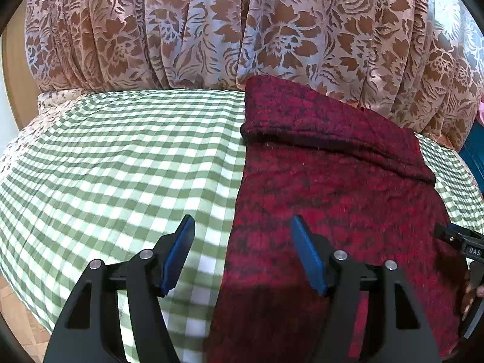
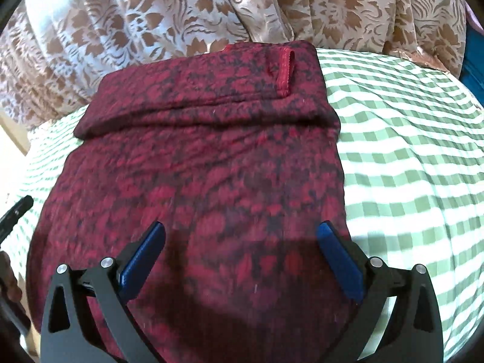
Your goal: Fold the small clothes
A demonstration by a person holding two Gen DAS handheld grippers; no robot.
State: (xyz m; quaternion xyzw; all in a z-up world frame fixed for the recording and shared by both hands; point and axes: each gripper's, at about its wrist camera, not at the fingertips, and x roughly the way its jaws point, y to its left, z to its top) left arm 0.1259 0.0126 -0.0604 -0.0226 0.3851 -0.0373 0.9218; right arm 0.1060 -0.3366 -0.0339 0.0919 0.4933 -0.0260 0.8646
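Note:
A dark red garment with a black pattern (image 1: 332, 187) lies flat on the green-and-white checked cloth (image 1: 121, 157). Its far part is folded over toward me in a thick band (image 1: 317, 121). In the right wrist view the garment (image 2: 205, 175) fills the middle, with a red hem loop (image 2: 286, 66) on the folded band. My left gripper (image 1: 242, 236) is open and empty above the garment's left edge. My right gripper (image 2: 240, 239) is open and empty above the garment's near part. The right gripper's tip also shows in the left wrist view (image 1: 459, 242).
A brown floral curtain (image 1: 242, 24) hangs right behind the table's far edge. The checked cloth (image 2: 408, 151) extends to the right of the garment. Wooden floor (image 1: 18, 311) shows past the table's left edge. The left gripper's tip (image 2: 16, 211) shows at the left.

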